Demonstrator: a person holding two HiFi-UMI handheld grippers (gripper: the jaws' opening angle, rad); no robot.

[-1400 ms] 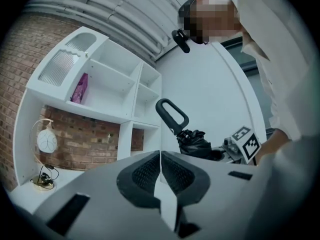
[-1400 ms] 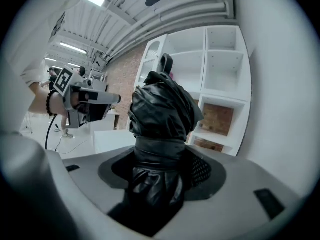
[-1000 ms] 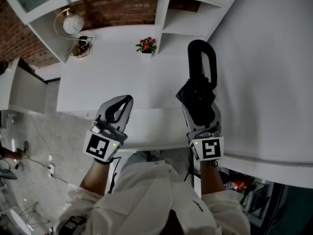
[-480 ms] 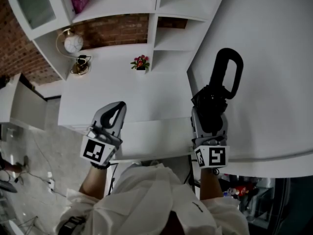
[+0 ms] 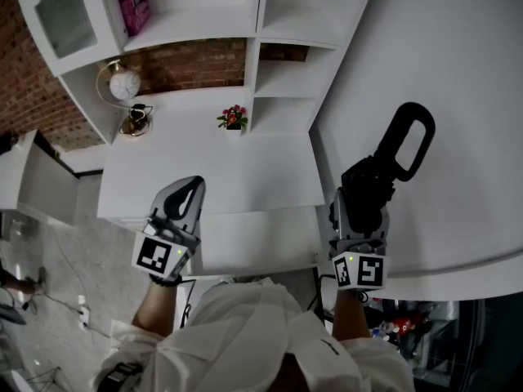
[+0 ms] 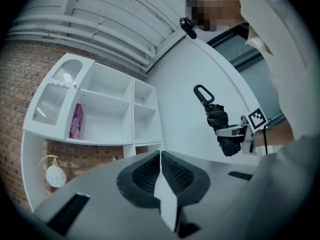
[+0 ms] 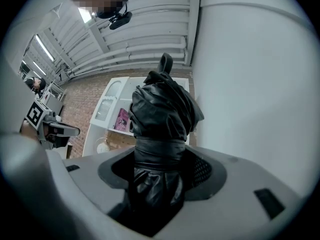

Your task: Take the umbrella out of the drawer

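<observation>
A folded black umbrella (image 5: 374, 188) with a loop handle (image 5: 410, 140) is held in the air over the white surface at the right. My right gripper (image 5: 362, 207) is shut on its bundled fabric. In the right gripper view the umbrella (image 7: 162, 109) fills the gap between the jaws and sticks out past them. My left gripper (image 5: 189, 196) hovers over the near edge of the white desk (image 5: 212, 166), shut and with nothing in it. In the left gripper view the pads (image 6: 150, 173) meet. A white drawer panel (image 5: 253, 239) lies below the desk's near edge, its inside hidden.
White shelves (image 5: 204, 23) stand behind the desk against a brick wall. They hold a pink box (image 5: 131, 2), a round ornament (image 5: 124, 86) and a small flower pot (image 5: 233, 118). A large white curved surface (image 5: 458, 72) fills the right. Cluttered floor shows at the left.
My right gripper has carried the umbrella up and to the right, and its handle now leans rightward. The left gripper rose a little and stayed shut.
</observation>
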